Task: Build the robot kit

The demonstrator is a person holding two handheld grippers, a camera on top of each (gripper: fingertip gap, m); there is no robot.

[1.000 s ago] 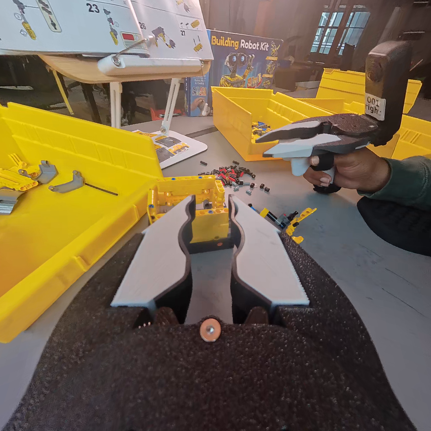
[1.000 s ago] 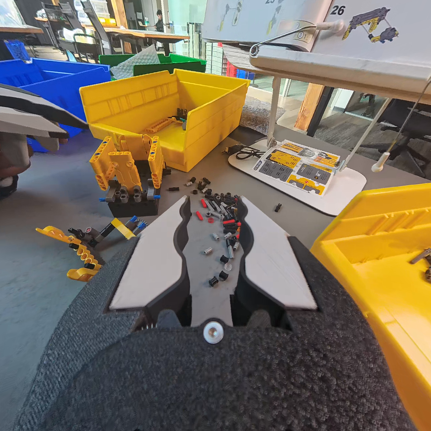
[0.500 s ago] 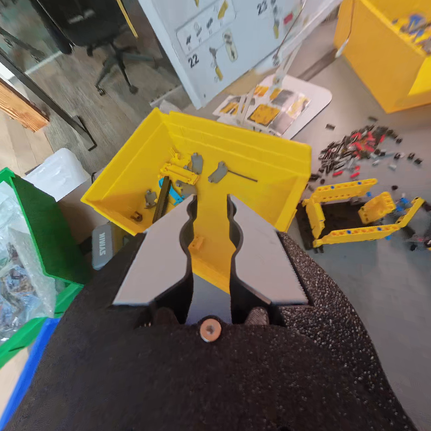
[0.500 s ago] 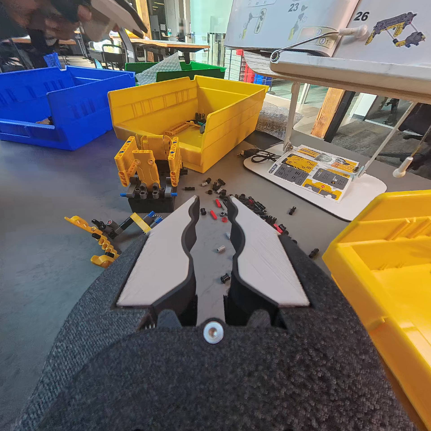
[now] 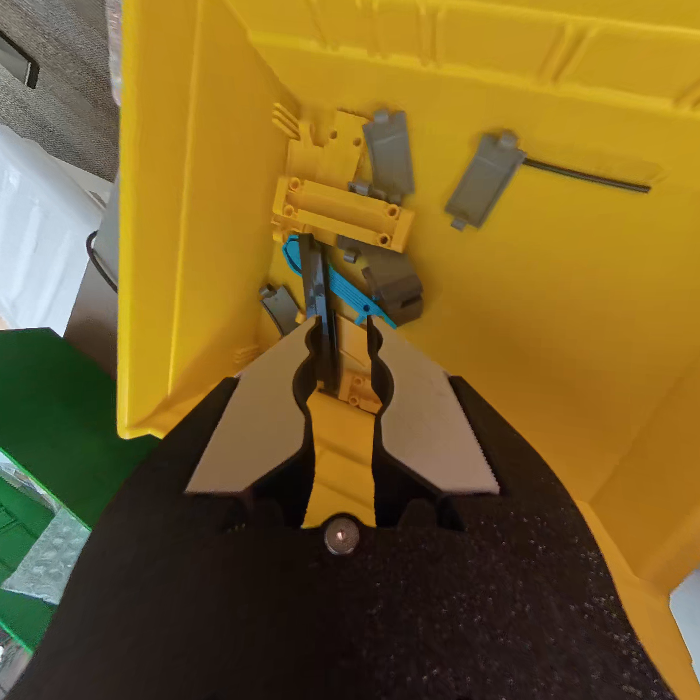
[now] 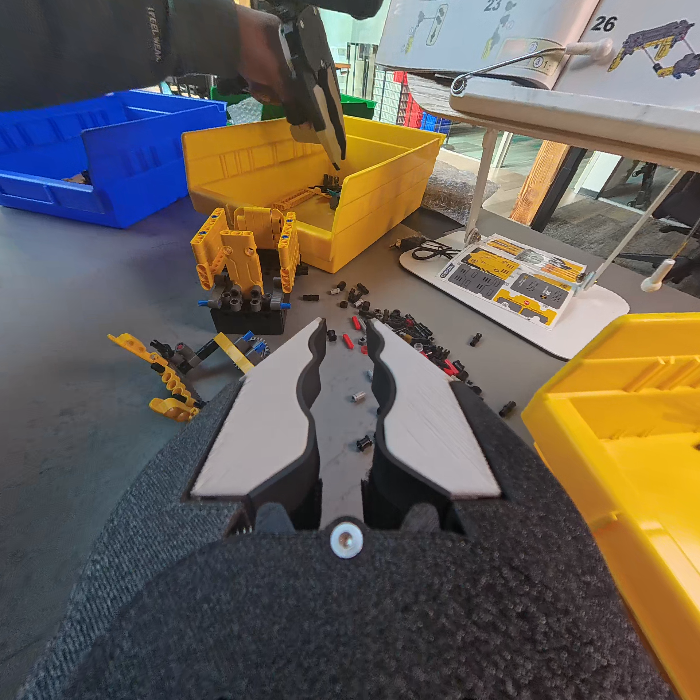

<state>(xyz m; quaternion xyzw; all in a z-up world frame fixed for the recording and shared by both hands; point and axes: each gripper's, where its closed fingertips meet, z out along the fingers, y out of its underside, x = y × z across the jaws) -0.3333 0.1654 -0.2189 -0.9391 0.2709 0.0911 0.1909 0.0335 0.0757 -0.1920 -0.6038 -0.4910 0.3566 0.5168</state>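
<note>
My left gripper (image 5: 342,325) is open and points down into a yellow bin (image 5: 530,341). Its tips are just above a long black beam (image 5: 316,280), a blue part (image 5: 346,293) and a small yellow piece (image 5: 354,390). Near them lie a yellow frame piece (image 5: 341,208), grey panels (image 5: 388,151) and a dark grey block (image 5: 394,288). My right gripper (image 6: 346,329) is open and empty, low over scattered small pins (image 6: 397,322) on the grey table. The left gripper (image 6: 322,102) also shows in the right wrist view, over the yellow bin (image 6: 378,212).
A yellow assembly on a black base (image 6: 246,261) stands in front of the bin. A loose yellow arm piece (image 6: 170,371) lies to its left. A blue bin (image 6: 94,151) is at the far left, another yellow bin (image 6: 625,435) at the right, and an instruction stand (image 6: 530,288) behind the pins. Across from one pair of fingers to the other is roughly 40 cm.
My left gripper left the yellow assembly on the table, swung over the yellow bin and came down close to the parts in it. My right gripper narrowed a little and barely moved.
</note>
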